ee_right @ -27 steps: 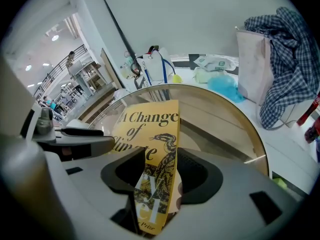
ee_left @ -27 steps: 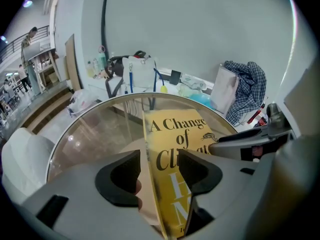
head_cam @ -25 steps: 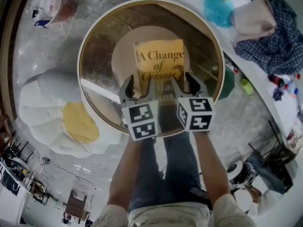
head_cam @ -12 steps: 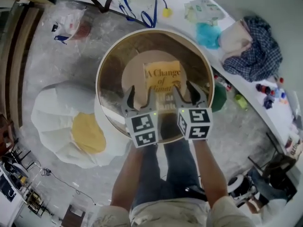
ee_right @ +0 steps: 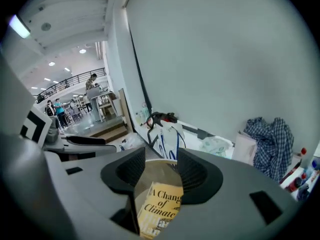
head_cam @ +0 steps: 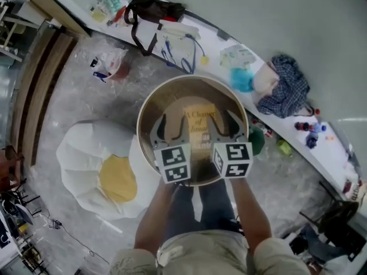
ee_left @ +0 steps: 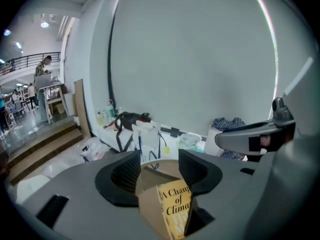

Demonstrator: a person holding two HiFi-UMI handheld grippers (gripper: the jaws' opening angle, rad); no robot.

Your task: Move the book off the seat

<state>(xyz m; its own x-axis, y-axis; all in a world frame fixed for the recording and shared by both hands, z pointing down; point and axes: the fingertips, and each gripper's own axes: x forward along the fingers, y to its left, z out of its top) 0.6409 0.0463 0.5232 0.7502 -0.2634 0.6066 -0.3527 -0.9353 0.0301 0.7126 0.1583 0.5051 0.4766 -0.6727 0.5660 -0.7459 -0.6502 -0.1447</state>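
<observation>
Grey marbled floor [head_cam: 74, 96], w/ a long white bench [head_cam: 215, 44] running diagonally from upper left to right edge of the head view. On the bench: a black bag [head_cam: 155, 10] near the top, a plaid shirt [head_cam: 287, 85] further right, plus misc. small clutter. A white beanbag [head_cam: 86, 159] w/ a yellow ctr sits lower left, just beside the seat.

The round seat [head_cam: 150, 105], brown inside w/ a pale rim, is at frame ctr. The book [head_cam: 199, 121], yellow cover, lies flat on it, slightly above ctr of the frame.

Both tongs are held side by side over the near half of the seat, marker cubes toward the camera.

- left gripper [head_cam: 172, 122]: jaws well apart, nothing btw. the pads. In its own view the left gripper [ee_left: 159, 166] frames the book [ee_left: 176, 209] low in the gap, but the pads are clear of it.
- right gripper [head_cam: 223, 122]: jaws also wide, empty. In its own view the right gripper [ee_right: 161, 166] shows the book [ee_right: 157, 206] below the gap, not touched.

The person's legs [head_cam: 200, 205] in jeans fill bottom ctr.
</observation>
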